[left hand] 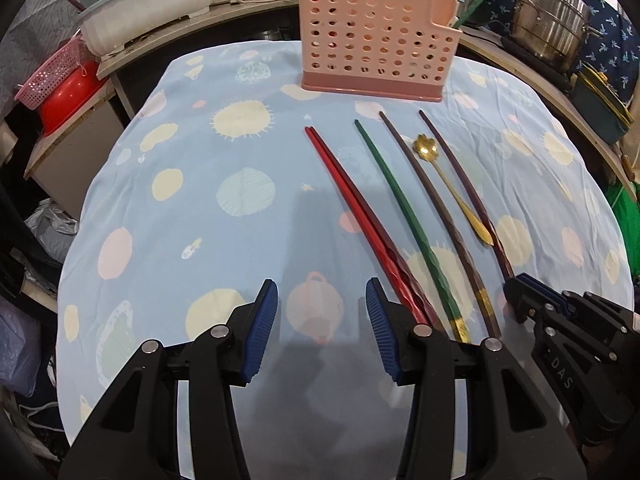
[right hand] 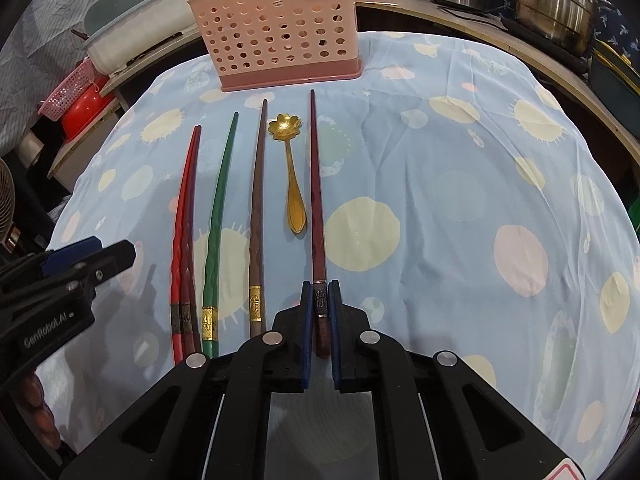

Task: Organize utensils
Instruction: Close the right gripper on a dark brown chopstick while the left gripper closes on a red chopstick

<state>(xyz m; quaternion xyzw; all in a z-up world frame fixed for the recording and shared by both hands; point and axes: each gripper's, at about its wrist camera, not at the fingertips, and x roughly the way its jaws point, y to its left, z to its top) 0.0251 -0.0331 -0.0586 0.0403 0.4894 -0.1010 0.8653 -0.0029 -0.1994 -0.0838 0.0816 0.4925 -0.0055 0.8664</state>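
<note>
Right wrist: maroon chopstick [right hand: 316, 200] thick end clamped between jaws.

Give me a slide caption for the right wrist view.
Right gripper clamps the dark red chopstick lying before the pink utensil holder.

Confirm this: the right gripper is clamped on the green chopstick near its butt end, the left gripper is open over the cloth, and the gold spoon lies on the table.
Wrong on one point: the right gripper is clamped on the dark maroon chopstick, not the green chopstick, which lies untouched; the right wrist view shows it. The left gripper is open, and the gold spoon lies on the table.
</note>
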